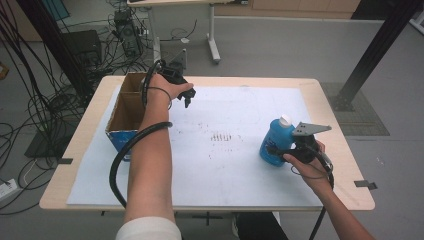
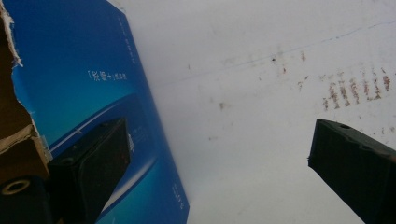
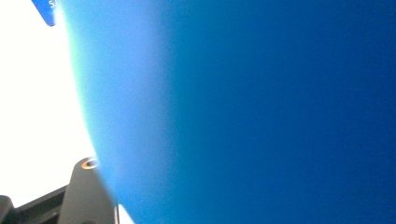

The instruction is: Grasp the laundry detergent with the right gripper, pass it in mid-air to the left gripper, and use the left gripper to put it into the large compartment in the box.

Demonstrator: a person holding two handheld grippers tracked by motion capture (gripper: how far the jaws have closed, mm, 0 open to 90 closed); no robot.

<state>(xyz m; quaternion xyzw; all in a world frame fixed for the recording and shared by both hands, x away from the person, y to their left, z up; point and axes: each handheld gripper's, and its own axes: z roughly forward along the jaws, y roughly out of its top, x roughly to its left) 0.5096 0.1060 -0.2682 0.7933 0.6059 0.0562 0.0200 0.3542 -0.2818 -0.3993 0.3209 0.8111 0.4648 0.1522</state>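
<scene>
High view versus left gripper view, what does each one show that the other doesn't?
The high view alone has the blue bottle with its white cap, the right gripper at its side, both forearms, and the floor cables. The left gripper view alone gives the white print on the box's blue side and the left gripper's jaws wide apart with nothing between. Both share the box and the stained white sheet.

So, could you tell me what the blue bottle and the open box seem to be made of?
Blue bottle: probably plastic, smooth and slightly glossy, with a white cap. Open box: cardboard, with plain brown inner walls, a torn fibrous edge and a printed blue outer face that looks lightly coated.
</scene>
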